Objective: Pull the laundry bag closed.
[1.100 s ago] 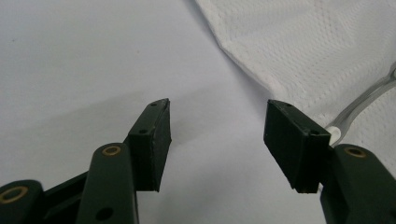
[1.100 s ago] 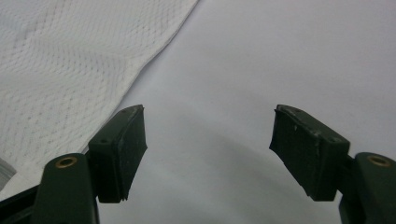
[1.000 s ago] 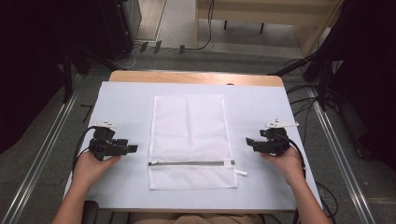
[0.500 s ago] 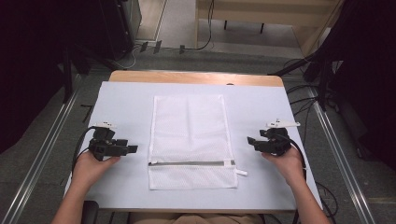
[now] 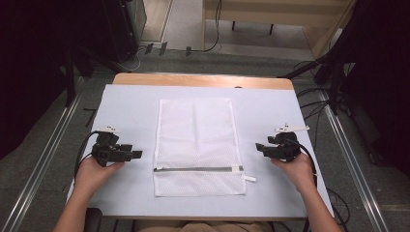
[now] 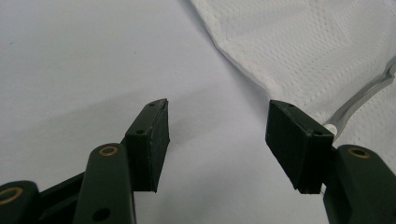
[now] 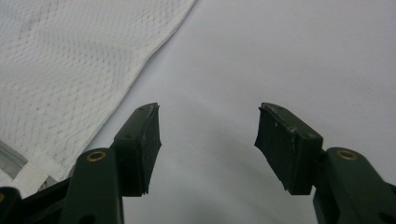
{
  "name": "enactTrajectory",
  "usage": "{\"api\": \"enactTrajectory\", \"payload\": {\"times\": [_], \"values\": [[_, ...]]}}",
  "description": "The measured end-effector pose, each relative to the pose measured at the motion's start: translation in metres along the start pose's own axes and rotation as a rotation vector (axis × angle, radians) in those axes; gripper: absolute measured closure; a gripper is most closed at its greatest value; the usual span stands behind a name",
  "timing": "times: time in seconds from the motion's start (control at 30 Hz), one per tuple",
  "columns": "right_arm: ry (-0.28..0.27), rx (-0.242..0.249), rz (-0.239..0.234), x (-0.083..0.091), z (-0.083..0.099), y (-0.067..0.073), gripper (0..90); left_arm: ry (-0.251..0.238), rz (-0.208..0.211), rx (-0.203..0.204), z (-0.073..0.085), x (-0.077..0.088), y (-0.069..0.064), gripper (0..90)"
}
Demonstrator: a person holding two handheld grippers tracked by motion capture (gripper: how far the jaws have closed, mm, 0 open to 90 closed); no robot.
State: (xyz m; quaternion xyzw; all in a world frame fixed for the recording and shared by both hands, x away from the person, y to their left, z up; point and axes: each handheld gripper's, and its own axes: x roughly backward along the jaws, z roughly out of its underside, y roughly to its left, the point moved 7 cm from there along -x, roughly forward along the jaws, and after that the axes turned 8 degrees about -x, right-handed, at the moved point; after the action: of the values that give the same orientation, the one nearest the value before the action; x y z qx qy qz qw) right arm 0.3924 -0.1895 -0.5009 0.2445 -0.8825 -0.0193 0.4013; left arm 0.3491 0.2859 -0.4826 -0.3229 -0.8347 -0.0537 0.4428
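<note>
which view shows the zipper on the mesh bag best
The high view: the zipper runs whole across the mesh bag near its front end. The left gripper view catches a short curved stretch at its right edge; the right gripper view, a grey bit at lower left.

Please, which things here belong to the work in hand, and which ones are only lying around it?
Belongs to the work:
- white mesh bag, flat between the grippers
- its zipper
- left gripper, open
- right gripper, open, jaws just closing a little, nothing between them

Only around:
- cables on the floor
- wooden bench
</note>
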Motion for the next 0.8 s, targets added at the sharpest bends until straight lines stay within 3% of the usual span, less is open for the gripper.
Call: {"api": "enactTrajectory", "payload": {"times": [0.17,0.4,0.6,0.8], "values": [[0.031,0.003,0.001,0.0,0.002,0.003,44.2,-0.006,0.009,0.006,-0.001,0.0,-0.001,40.0],[0.022,0.02,-0.013,0.002,0.001,0.01,45.5,-0.014,0.017,-0.001,-0.001,0.002,-0.004,39.9],[0.011,0.044,-0.039,0.005,-0.001,0.021,48.8,-0.023,0.024,-0.018,-0.001,0.005,-0.006,42.6],[0.019,0.049,-0.077,0.006,-0.001,0.032,50.1,-0.023,0.027,-0.007,-0.001,0.005,-0.006,42.9]]}}
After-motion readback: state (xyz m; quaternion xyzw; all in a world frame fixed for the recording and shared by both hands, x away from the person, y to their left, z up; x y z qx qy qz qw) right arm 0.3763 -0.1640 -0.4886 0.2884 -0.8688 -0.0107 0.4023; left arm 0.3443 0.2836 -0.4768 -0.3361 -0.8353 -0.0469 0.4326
